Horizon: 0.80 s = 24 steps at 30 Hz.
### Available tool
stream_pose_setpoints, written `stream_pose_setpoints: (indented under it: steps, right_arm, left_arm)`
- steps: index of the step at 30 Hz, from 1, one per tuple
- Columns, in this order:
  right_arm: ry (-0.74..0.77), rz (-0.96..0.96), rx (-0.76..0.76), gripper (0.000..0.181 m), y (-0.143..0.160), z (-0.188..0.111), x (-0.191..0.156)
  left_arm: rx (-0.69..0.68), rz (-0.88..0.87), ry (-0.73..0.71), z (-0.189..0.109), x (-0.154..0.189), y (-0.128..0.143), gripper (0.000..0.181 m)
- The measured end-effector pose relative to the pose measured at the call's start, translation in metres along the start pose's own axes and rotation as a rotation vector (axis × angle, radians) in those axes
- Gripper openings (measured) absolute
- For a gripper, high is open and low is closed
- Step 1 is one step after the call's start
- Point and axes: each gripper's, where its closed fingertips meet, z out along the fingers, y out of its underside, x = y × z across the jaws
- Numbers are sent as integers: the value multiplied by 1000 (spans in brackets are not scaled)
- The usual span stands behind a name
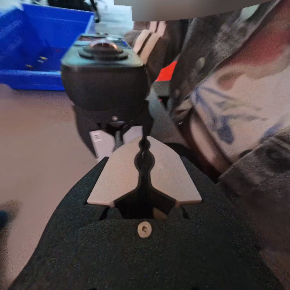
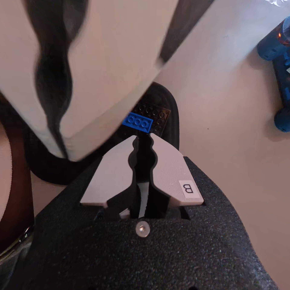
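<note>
In the right wrist view my right gripper (image 2: 143, 135) has its jaws almost together on the near edge of a small black studded plate (image 2: 161, 116) held in the air. A blue brick (image 2: 137, 123) sits on the plate's left part. My left gripper (image 2: 64, 154) comes in large and blurred from the upper left. Its white fingers (image 2: 109, 78) are pressed together, and one lies over the blue brick's left end. In the left wrist view my left gripper (image 1: 144, 138) is shut with nothing seen in it. The right gripper (image 1: 117, 139), with its camera on top, stands just ahead.
A blue plastic bin (image 1: 36, 47) stands at the back left on the pale table (image 1: 31, 141). A person's torso in a patterned jacket (image 1: 227, 102) fills the right side. A blue object (image 2: 280, 75) lies on the table at the right of the right wrist view.
</note>
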Motion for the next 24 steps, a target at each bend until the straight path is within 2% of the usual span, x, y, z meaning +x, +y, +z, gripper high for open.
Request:
stream_pose_setpoints:
  steps: [1, 2, 3, 5, 6, 7, 8, 9, 11, 13, 14, 17, 20, 24]
  right_arm:
    - [8, -3, -1, 12, 0, 0, 0]
    - [26, -16, 4, 12, 0, -1, -1]
    - [40, -23, 18, 12, 0, -1, -1]
    - [32, -30, 50, 12, -1, -1, -1]
    - [5, -21, 78, 12, -1, -2, -1]
    - [-53, -7, 92, 16, -2, -3, -4]
    - [-111, -44, 92, 21, -2, -5, -6]
    - [-130, -127, 91, 17, -1, -5, -4]
    - [-177, -268, 89, 12, -2, -6, -2]
    - [-249, -237, 61, 16, -4, -10, -1]
    - [-242, -211, 61, 34, -5, -12, 1]
    - [-124, -111, 81, 67, -4, -19, 9]
    - [-32, 0, 178, 73, -1, -18, 0]
    - [60, 97, 291, 63, -7, -14, -5]
  left_arm:
    - [-165, 129, -173, -11, -25, 18, 1]
    - [-304, 125, -255, -26, -42, 43, 5]
    - [-339, 46, -259, -33, -45, 61, 8]
    - [-297, 38, -234, -29, -34, 72, 15]
    - [-290, 50, -243, -25, -31, 73, 31]
    - [-346, 76, -238, -21, -30, 81, 45]
    - [-427, 104, -234, -20, -31, 94, 44]
    - [-433, 117, -224, -17, -31, 98, 43]
    - [-404, 41, -219, -16, -30, 98, 42]
    - [-416, -8, -225, -17, -25, 98, 28]
    - [-415, -1, -242, -15, -21, 97, 20]
    - [-410, -55, -357, -12, -18, 97, 15]
    - [-366, -160, -385, -9, -8, 94, 19]
    - [-328, -214, -392, 1, 0, 92, 25]
